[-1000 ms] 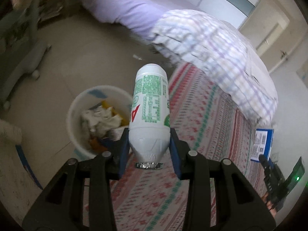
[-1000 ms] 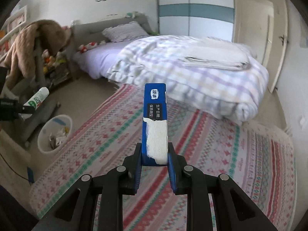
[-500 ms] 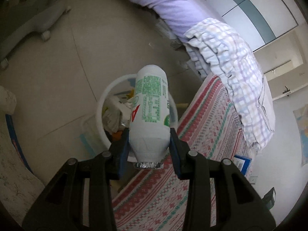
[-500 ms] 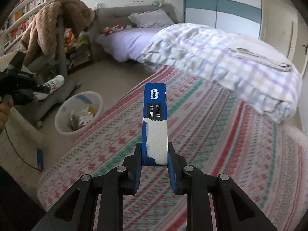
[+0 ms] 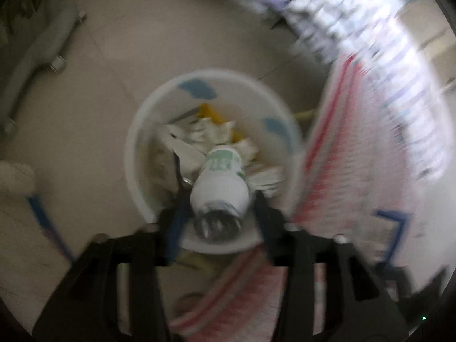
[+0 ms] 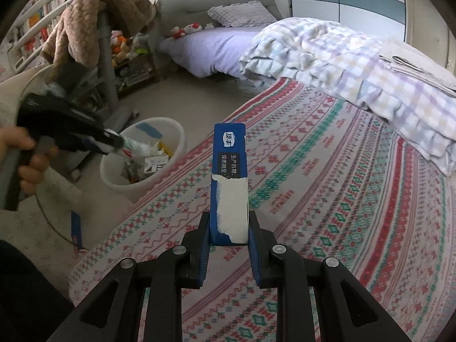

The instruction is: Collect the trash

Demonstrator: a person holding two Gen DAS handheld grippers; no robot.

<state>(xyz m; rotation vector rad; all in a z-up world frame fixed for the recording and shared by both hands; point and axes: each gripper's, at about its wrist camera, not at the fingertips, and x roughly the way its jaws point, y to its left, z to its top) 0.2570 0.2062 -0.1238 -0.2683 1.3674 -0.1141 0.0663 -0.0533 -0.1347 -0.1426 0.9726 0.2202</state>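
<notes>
Left gripper: Our left gripper (image 5: 219, 213) points steeply down over the bin, a white plastic bottle with green label print (image 5: 221, 185) between its fingers. The view is smeared; the jaws look spread a little wider than the bottle, and we cannot tell whether they grip it or have let go.

Bottle axis: Its long axis runs straight away from the jaws, far end aimed into the bin and clear ribbed end toward the camera. It sits directly above the heap inside.

Bin: The round white plastic wastebasket with blue patches (image 5: 136, 154) stands on the floor, its near rim just under the fingers. It holds crumpled white paper (image 5: 199, 135) and yellow scraps.

Right gripper: Our right gripper (image 6: 229, 228) is closed firmly on the lower end of a flat blue cardboard carton with a torn white patch (image 6: 229, 182), held upright, long axis pointing out from the jaws.

Nearer hand: The left is over the bin; the right is well apart from it, with the wastebasket up and to its left across the rug edge. We judge the carton must swing that way next.

Surface: A red, green and white patterned woven rug (image 6: 342, 199) touches the bin's side; beige tile floor (image 5: 99, 71) lies beyond.

Room: A bedroom with a bed under a pastel checked quilt (image 6: 356, 65), a brown knitted throw (image 6: 94, 22) over a grey chair, and bookshelves.
</notes>
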